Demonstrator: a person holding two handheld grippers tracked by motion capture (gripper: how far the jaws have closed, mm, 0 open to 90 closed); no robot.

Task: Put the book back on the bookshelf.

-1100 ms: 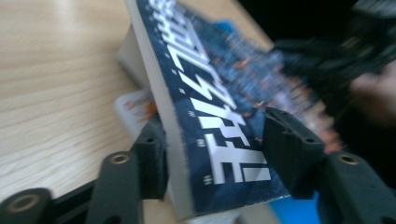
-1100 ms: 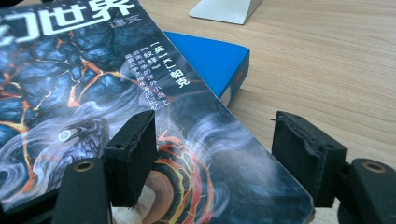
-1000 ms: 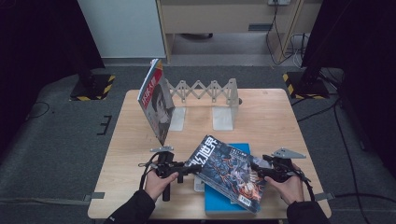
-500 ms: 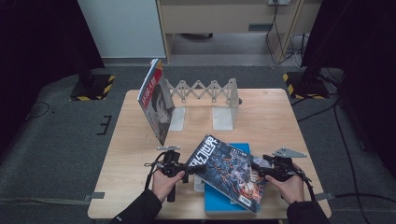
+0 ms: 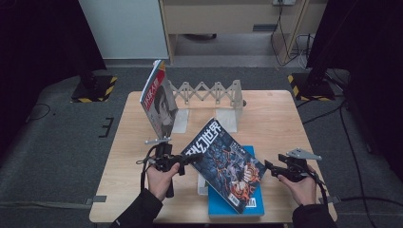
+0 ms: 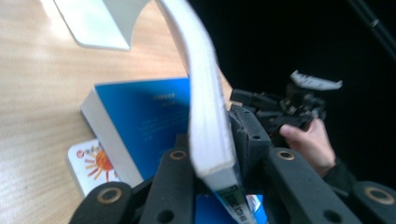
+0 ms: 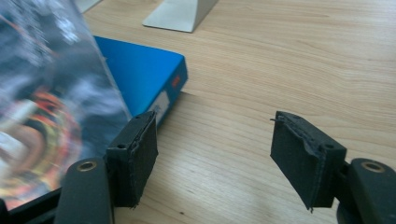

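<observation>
Dark magazine (image 5: 223, 166): left gripper (image 5: 187, 160) jaws just closed, clamping its 9 o'clock edge; long axis tilted up toward 11 o'clock. Right gripper (image 5: 272, 169) jaws wide, empty, at its 3 o'clock.

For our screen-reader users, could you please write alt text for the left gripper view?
The left gripper is shut on the edge of a dark magazine, tilted above a blue book on the wooden table.

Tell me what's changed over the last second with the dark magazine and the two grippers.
The left gripper has just been closing its jaws on the dark magazine and has lifted that edge, so it tilts up more steeply off the blue book. The right gripper stayed open beside the magazine. The standing magazine and rack stayed put.
</observation>
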